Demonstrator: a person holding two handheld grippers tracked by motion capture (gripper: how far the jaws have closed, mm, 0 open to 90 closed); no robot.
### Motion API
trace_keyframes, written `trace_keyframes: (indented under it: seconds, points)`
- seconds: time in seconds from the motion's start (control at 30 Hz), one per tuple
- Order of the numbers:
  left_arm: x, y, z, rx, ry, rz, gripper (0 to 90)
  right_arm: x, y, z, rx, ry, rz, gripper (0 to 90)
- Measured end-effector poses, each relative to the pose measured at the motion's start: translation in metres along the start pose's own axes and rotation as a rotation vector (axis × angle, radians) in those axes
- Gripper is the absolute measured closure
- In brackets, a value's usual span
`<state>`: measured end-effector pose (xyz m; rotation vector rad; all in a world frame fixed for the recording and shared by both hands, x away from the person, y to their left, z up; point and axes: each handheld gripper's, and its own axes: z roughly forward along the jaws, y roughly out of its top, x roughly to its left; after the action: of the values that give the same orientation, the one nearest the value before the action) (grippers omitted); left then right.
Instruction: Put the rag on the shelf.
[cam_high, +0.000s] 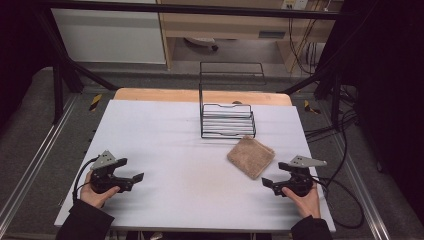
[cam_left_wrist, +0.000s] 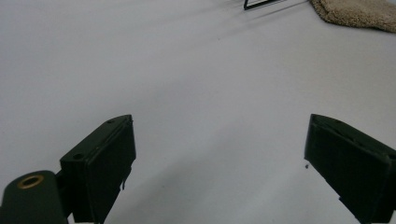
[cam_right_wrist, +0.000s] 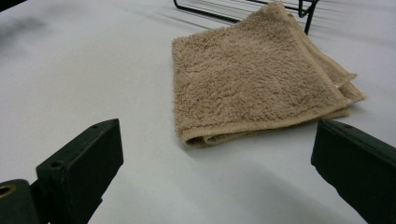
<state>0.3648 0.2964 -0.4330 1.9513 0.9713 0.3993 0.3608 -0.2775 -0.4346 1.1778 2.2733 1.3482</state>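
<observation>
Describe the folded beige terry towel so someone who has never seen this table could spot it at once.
On the white table, find the black wire rack standing at the far middle. Just in front of its right corner lies the folded beige terry towel, flat and turned diamond-wise. It is the only soft, fuzzy thing there.

Two black grippers are seen, the left gripper (cam_high: 131, 178) and the right gripper (cam_high: 270, 183), each topped by a grey three-cornered plate. Black cables are attached. Dark sleeves are worn.
</observation>
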Motion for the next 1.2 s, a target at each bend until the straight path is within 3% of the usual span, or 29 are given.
trace_keyframes:
  seconds: [0.47, 0.7, 0.83, 0.93, 1.2]
  points:
    - [0.0, 0.0, 0.001, 0.002, 0.008, -0.006, 8.8, 0.021, 0.016, 0.022, 0.043, -0.039, -0.06, 11.4]
    - [0.0, 0.0, 0.0, 0.001, 0.012, -0.007, 8.8, 0.03, 0.025, 0.04, 0.074, -0.031, -0.1, 23.1]
    - [0.001, 0.0, 0.0, 0.002, 0.012, -0.008, 8.9, 0.035, 0.029, 0.052, 0.103, -0.04, -0.129, 31.4]
    - [0.001, 0.0, 0.0, 0.003, 0.012, -0.007, 9.0, 0.037, 0.033, 0.062, 0.125, -0.049, -0.153, 42.7]
    - [0.002, -0.001, 0.0, 0.003, 0.013, -0.008, 9.4, 0.034, 0.034, 0.079, 0.19, -0.086, -0.191, 63.4]
